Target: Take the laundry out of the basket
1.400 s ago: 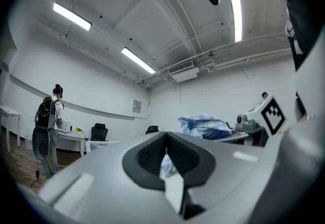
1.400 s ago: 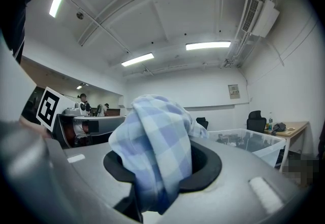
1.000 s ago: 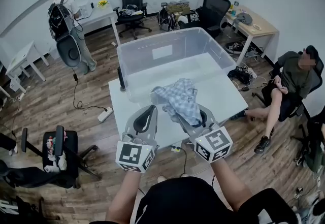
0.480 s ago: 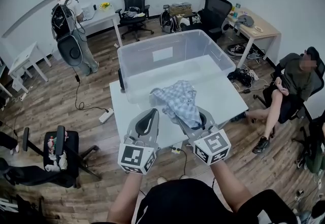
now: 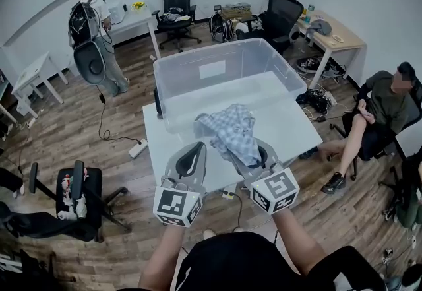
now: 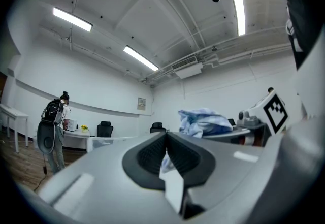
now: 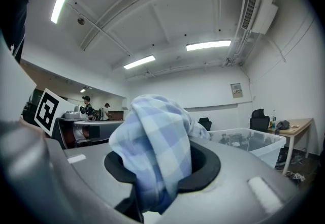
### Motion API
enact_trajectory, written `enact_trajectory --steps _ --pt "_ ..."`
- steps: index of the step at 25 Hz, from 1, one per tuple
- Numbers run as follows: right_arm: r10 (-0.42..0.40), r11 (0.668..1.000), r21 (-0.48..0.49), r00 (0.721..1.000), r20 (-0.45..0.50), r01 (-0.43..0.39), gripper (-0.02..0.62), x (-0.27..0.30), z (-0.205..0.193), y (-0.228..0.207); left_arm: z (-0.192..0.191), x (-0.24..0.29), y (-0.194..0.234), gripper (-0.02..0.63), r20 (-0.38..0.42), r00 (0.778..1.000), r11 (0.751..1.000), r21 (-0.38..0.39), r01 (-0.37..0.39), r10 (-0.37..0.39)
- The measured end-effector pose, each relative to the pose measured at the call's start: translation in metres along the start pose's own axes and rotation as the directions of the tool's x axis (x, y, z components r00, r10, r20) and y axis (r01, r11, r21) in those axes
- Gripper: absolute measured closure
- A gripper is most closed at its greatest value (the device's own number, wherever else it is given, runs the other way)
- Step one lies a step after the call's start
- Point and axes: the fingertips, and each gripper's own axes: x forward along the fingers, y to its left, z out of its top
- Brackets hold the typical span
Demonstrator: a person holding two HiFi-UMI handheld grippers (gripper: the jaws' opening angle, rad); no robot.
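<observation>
Seemingly upward: right tongs [image 7: 162, 167] around shirt [image 7: 155, 152]

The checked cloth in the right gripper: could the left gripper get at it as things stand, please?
Probably yes: the left gripper sits beside the right gripper, which clamps the checked cloth, with nothing between them; the left's shut jaws must open first.

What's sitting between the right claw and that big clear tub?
The blue checked cloth, clamped in the right gripper, bunches up before the clear tub; the head view shows it.

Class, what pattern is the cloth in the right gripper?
Blue-and-white check. The cloth shows best in the right gripper view.
</observation>
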Motion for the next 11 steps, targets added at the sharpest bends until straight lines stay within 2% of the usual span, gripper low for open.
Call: enact_trajectory --steps 11 --pt "0.003 1.0 0.002 1.0 0.004 -0.003 0.437 0.0027 0.0029 -0.0005 0.0001 0.005 -0.0009 0.598 -0.006 1.0 1.0 0.008 0.011 -0.011"
